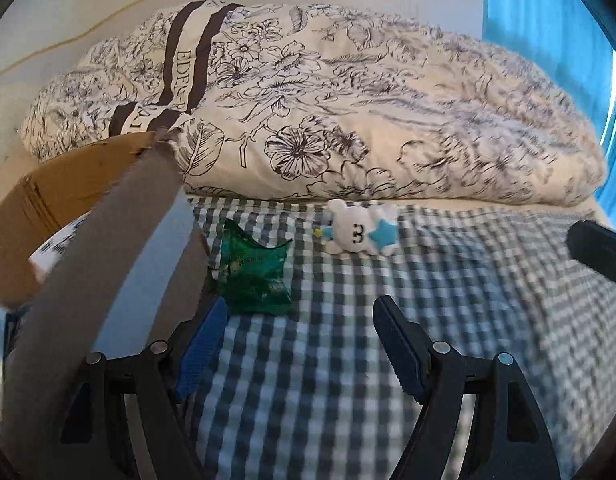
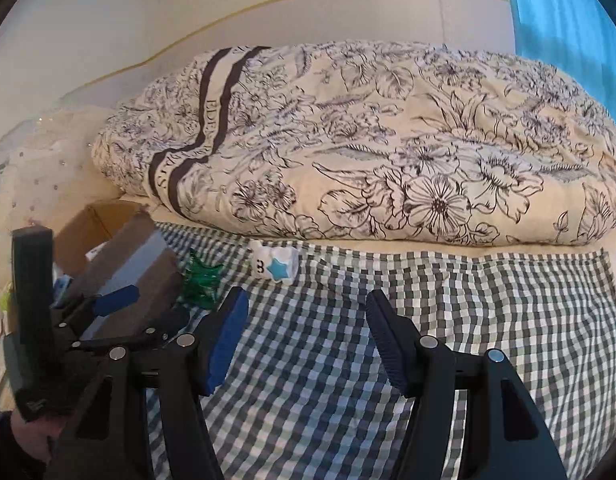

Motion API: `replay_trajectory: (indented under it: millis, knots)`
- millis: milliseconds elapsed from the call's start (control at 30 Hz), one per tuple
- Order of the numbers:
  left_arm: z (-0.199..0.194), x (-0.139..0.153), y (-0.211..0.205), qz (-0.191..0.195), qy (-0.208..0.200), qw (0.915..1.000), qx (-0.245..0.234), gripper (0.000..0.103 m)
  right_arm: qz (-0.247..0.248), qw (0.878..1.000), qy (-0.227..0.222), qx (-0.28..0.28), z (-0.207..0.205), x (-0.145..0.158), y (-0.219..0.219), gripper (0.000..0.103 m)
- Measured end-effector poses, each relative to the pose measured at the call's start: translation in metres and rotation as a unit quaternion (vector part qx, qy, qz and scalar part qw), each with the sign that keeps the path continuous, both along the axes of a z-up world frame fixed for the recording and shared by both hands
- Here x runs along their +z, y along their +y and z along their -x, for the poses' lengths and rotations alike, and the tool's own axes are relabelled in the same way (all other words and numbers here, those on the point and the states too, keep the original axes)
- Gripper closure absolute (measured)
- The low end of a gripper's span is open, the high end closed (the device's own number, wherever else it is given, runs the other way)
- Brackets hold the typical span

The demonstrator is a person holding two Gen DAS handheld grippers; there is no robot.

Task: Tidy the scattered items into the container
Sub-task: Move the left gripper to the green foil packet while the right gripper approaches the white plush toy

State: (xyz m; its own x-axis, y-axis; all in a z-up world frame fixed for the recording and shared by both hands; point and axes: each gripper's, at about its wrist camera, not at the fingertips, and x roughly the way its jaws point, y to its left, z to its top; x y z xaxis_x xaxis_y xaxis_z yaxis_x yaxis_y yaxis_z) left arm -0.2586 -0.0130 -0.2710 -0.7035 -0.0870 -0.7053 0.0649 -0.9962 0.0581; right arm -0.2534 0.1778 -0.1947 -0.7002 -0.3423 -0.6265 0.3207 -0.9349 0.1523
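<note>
Green packet (image 1: 255, 276) and toy (image 1: 357, 228) lie on our bed (image 1: 347, 360), box (image 1: 48, 200) left; left tongs (image 1: 300, 344) and right tongs (image 2: 304, 336) gape empty.

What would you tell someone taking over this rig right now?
Left gripper: open, empty, over the checked sheet, just short of the green packet.
Right gripper: open, empty, over the same sheet, pointing toward the plush.
Box: cardboard, flaps up, on the left beside the packet; some things show inside, too unclear to name.
Done: nothing in view is being carried; the box's contents suggest earlier drops.
Left: packet and plush both lie on the sheet in front of the quilt. The packet is nearest the left gripper and the box, so it is probably next, then the plush.
</note>
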Motion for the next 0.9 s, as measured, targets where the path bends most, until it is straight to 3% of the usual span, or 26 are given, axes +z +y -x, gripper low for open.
replay_trajectory:
  millis: [100,333,400,567,700,800,900]
  knots:
    - [0.017,-0.014,0.003,0.027,0.000,0.9996,0.013,0.024,0.000,1.000,-0.006,0.000,0.012,-0.011,-0.001,0.042]
    - [0.044,-0.034,-0.010,0.006,-0.008,0.9998,0.019,0.028,-0.009,1.000,-0.011,0.013,0.038,-0.029,-0.013,0.042]
    - [0.049,-0.037,-0.014,0.011,-0.007,0.9996,0.026,0.034,-0.004,1.000,-0.016,0.011,0.046,-0.034,-0.017,0.042]
    - [0.060,-0.044,-0.025,0.022,-0.006,0.9992,0.033,0.034,0.002,1.000,-0.023,0.019,0.064,-0.046,-0.033,0.042]
    - [0.072,-0.050,-0.040,-0.007,-0.018,0.9991,0.038,0.034,0.000,0.999,-0.038,0.039,0.089,-0.060,-0.049,0.042]
    - [0.080,-0.063,-0.056,-0.054,-0.042,0.9967,0.045,0.034,0.001,0.997,-0.048,0.054,0.105,-0.069,-0.062,0.042]
    - [0.082,-0.067,-0.063,-0.066,-0.047,0.9956,0.048,0.036,-0.007,0.996,-0.054,0.071,0.116,-0.079,-0.076,0.042]
